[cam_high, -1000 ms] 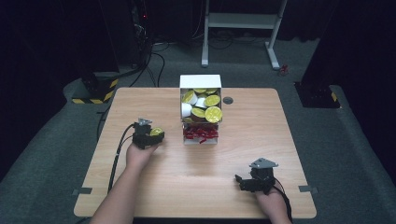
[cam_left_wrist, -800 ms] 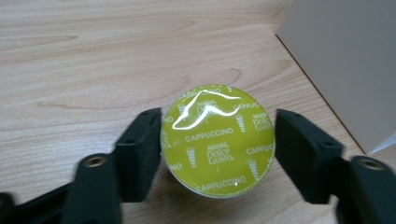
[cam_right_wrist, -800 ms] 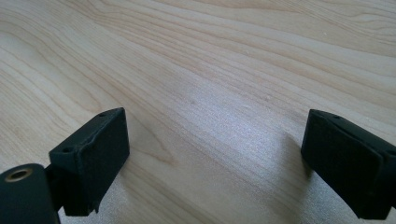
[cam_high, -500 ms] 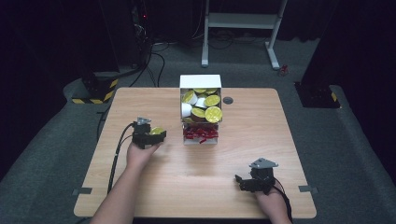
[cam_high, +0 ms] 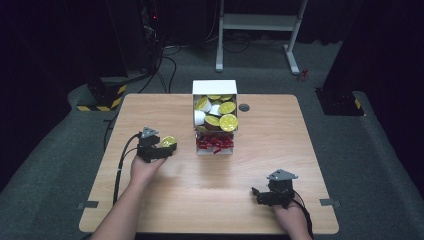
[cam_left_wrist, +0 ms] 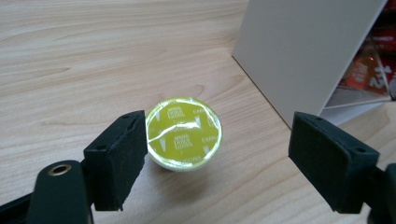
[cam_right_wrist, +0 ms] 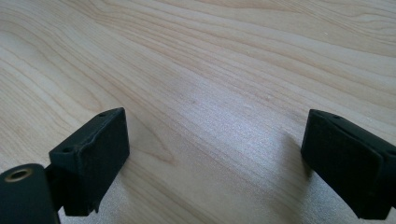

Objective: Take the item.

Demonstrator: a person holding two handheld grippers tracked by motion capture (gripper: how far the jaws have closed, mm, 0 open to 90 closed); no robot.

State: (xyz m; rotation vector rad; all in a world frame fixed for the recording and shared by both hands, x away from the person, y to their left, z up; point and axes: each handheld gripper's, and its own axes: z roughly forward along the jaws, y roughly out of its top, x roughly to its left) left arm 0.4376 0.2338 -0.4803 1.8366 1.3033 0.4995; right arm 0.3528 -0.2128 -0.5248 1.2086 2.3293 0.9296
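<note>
Compared with a second ago, we are seeing almost nothing shifting: the capsule [cam_left_wrist: 183, 134] is sitting in the same spot, left of the white box [cam_high: 215, 112]. We are judging it just placed or awaiting pickup. Our left gripper [cam_left_wrist: 219, 158] is holding its jaws wide, one pad touching the capsule's rim. The right gripper [cam_right_wrist: 219, 158], near the box's front-right, is gaping over bare wood. The capsule is round, its yellow-green foil lid glossy and creased; the table [cam_high: 165, 197] is showing pale grain.
</note>
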